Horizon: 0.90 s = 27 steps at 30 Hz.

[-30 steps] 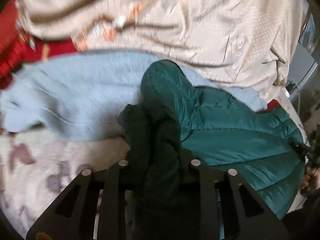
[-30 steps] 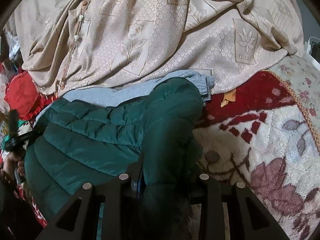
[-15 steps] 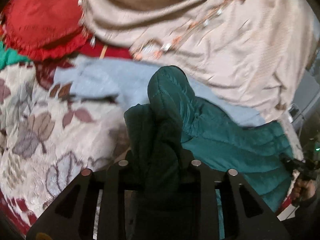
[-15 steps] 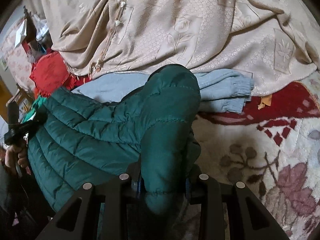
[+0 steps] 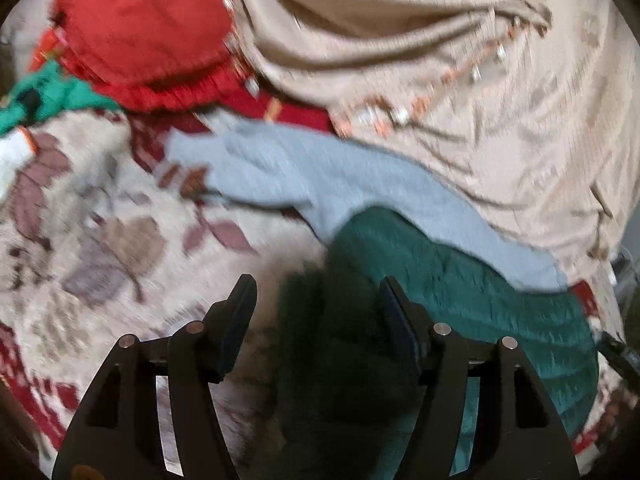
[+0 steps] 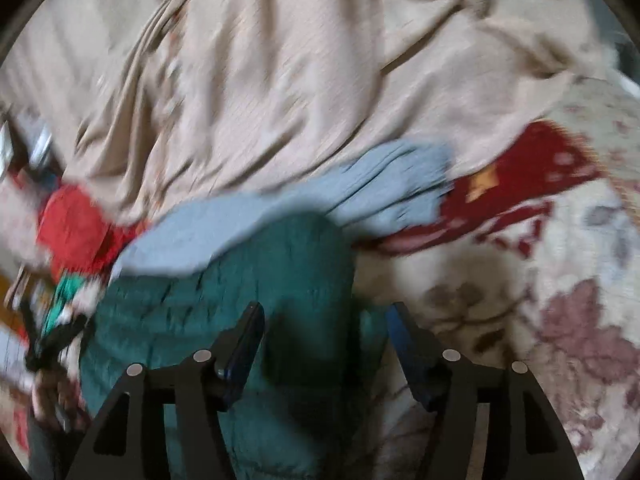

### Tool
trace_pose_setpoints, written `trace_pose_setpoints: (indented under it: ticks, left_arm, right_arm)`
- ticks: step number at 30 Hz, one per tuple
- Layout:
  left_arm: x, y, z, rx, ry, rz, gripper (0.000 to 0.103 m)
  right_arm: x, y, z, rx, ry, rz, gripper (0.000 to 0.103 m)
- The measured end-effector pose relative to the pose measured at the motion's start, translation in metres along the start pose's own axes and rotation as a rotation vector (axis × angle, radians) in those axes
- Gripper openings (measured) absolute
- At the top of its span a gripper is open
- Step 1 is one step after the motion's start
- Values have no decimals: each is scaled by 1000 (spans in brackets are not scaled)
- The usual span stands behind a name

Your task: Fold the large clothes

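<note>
Two cloths (image 5: 360, 184) (image 5: 460, 92) behind jkt (image 5: 460, 292)

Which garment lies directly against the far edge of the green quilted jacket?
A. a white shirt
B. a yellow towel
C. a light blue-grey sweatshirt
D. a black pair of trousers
C: the light blue-grey sweatshirt runs along the far edge of the green jacket, under the beige cloth.

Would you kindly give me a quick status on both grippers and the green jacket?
Left hand-held gripper and right hand-held gripper just opened, pads off cloth. Green jacket between both, lying on grey garment. Nothing blocking.
</note>
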State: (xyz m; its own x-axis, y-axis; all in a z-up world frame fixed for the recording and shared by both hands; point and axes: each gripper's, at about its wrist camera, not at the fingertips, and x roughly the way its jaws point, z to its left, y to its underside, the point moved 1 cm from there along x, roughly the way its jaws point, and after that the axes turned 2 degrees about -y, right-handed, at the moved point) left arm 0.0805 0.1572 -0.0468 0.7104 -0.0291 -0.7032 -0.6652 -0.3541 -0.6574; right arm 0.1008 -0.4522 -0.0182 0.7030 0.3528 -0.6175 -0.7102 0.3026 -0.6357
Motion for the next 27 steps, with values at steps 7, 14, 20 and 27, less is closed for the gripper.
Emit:
trace_pose_setpoints:
  ticks: [7,14,20,27]
  left_arm:
    - [-31,-28,-32,52,37,-223,64]
    - [0,-32,-90,189,-3,-147,64]
    - [77,-5,-80,167,-131,132,65]
    - [81,0,-82,188,-178,117,70]
  right_arm:
    - [-17,-11,36,-82,41,-111,73]
    - [60,11,112,-258,79,59,73]
    - [124,25,94,-265,186,222,84]
    - [125,24,94,-270,212,233,91]
